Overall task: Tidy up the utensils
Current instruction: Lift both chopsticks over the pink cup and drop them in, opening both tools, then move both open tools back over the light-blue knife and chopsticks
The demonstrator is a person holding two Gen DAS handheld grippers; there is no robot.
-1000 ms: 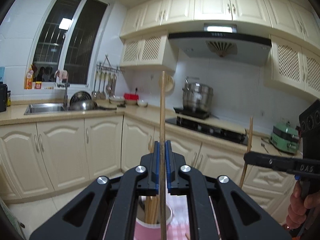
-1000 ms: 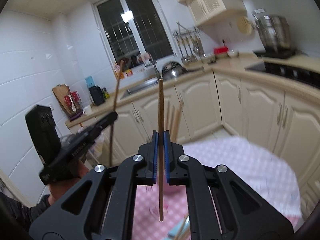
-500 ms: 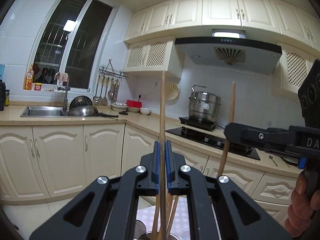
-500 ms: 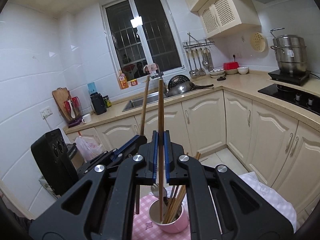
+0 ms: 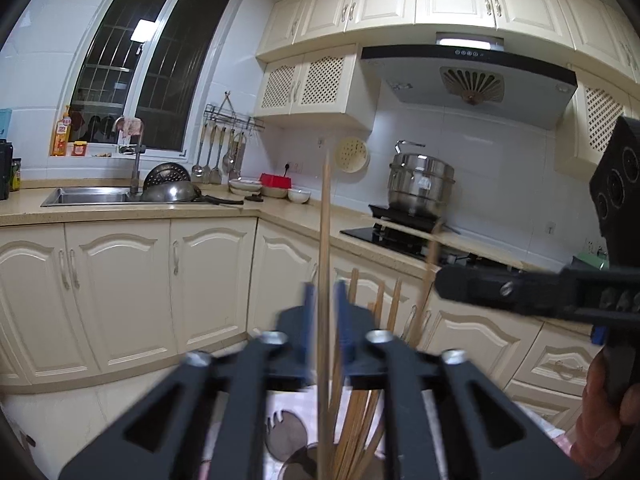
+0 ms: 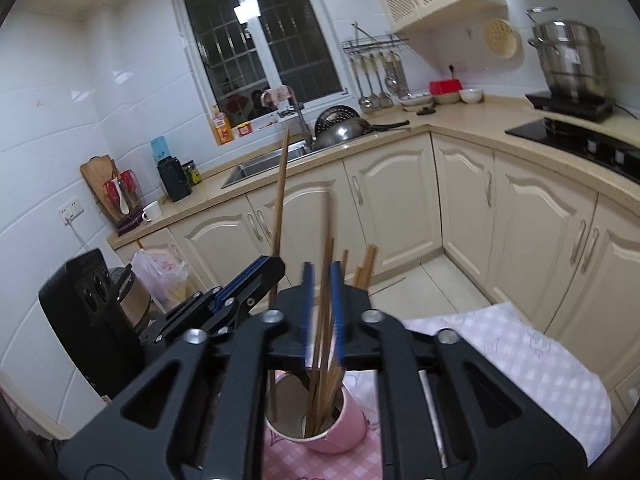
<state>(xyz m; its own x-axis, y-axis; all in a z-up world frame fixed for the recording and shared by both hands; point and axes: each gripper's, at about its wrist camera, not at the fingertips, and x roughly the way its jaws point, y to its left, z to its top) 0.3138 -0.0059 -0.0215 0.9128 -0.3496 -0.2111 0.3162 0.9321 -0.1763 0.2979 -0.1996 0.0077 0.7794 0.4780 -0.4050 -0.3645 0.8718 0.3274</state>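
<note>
The left gripper (image 5: 323, 316) is standing with its jaws apart, a long chopstick (image 5: 325, 240) rising loose between them; the right gripper (image 6: 322, 312) is likewise gaping around a blurred chopstick (image 6: 326, 304) that is leaning among the others in the pink cup (image 6: 340, 428); the cup is sitting on a checked cloth (image 6: 540, 376).

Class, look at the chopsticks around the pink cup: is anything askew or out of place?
Yes. One chopstick stands far taller than the bundle leaning in the pink cup; it passes the left tool, its lower end hidden.
</note>
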